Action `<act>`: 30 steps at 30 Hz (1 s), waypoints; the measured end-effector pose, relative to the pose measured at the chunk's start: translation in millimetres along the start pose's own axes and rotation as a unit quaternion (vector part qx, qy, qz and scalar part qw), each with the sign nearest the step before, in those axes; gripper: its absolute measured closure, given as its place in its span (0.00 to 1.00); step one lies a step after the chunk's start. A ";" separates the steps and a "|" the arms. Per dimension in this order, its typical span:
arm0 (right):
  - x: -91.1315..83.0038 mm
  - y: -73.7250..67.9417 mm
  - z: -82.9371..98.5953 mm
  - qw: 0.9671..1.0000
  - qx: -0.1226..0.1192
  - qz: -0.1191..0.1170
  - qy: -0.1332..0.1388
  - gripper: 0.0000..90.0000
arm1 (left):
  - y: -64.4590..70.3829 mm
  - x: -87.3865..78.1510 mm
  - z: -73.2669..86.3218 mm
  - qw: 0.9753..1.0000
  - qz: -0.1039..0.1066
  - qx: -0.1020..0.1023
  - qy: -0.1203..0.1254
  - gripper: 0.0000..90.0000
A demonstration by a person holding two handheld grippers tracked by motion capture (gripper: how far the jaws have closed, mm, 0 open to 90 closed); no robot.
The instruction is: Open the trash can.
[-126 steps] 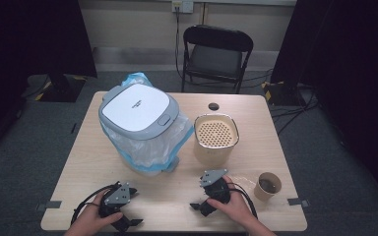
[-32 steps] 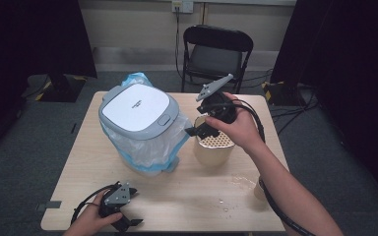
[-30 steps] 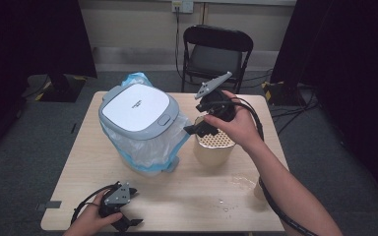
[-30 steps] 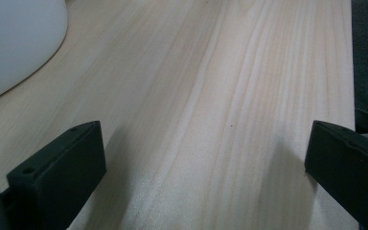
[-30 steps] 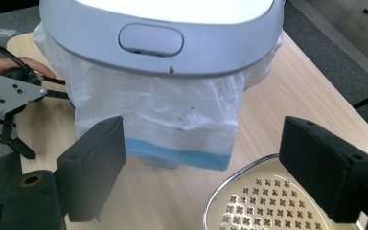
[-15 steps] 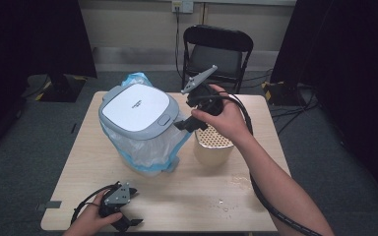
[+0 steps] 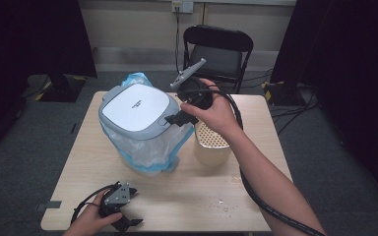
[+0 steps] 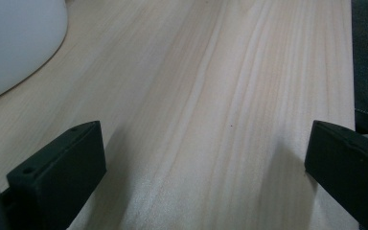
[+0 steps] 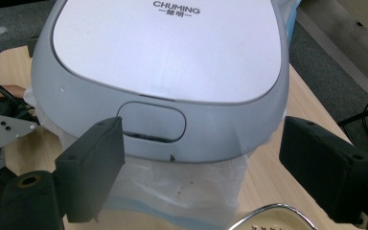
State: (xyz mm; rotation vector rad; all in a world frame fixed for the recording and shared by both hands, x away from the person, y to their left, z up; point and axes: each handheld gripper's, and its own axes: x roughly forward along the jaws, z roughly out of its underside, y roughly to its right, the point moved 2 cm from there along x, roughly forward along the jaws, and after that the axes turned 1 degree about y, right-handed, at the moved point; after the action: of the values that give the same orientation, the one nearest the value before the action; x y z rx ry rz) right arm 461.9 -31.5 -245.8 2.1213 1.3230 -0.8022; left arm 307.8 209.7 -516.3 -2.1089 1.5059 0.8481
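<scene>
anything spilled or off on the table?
Yes: small crumbs or droplets lie scattered on the table near its front right, which looks like a spill. The bin's plastic liner also hangs out bunched under the lid. Nothing looks damaged.

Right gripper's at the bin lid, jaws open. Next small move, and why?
Probably ease the right gripper forward and down onto the lid's push button. Its jaws stand open just short of the closed bin lid, the button lies between them, and the left gripper rests on the table.

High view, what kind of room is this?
Probably a recording studio or lab set-up, not a home: black curtains hang on both sides, a lone folding chair stands behind the wooden table, and cables cross the grey carpet.
</scene>
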 end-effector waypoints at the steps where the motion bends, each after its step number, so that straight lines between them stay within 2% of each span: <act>1: 2.5 0.3 -1.3 1.000 -0.002 0.002 0.000 0.17 | 0.0 0.0 0.0 1.000 0.000 0.000 0.000 0.00; 9: 17.7 4.0 -2.7 1.000 0.008 0.013 0.006 0.17 | 0.0 0.0 0.0 1.000 0.000 0.000 0.000 0.00; 12: 19.5 6.0 -1.8 1.000 0.012 0.012 0.008 0.17 | 0.0 0.0 0.0 1.000 0.000 0.000 0.000 0.00; 14: 21.4 9.0 0.2 1.000 0.024 0.008 0.015 0.15 | -0.1 0.0 0.0 1.000 0.001 0.001 0.000 0.00; 18: 23.0 12.0 3.2 0.999 0.034 0.000 0.024 0.13 | 0.0 0.2 0.1 1.000 0.000 0.000 0.001 0.00; 24: 24.2 12.1 5.2 0.999 0.033 -0.001 0.021 0.13 | 0.0 0.0 0.0 1.000 0.000 0.000 0.000 0.00; 26: 23.4 11.4 5.6 1.000 0.028 0.001 0.012 0.12 | 0.0 0.0 0.0 1.000 0.000 0.000 0.000 0.00; 30: 22.8 11.3 6.5 1.000 0.024 0.000 0.015 0.12 | -0.1 0.3 0.1 1.000 0.001 0.000 0.002 0.00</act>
State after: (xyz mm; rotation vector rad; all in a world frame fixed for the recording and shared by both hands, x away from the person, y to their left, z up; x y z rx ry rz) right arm 478.8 -26.5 -265.2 2.1790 1.3308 -0.8128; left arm 307.9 209.6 -516.6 -2.1114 1.5091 0.8456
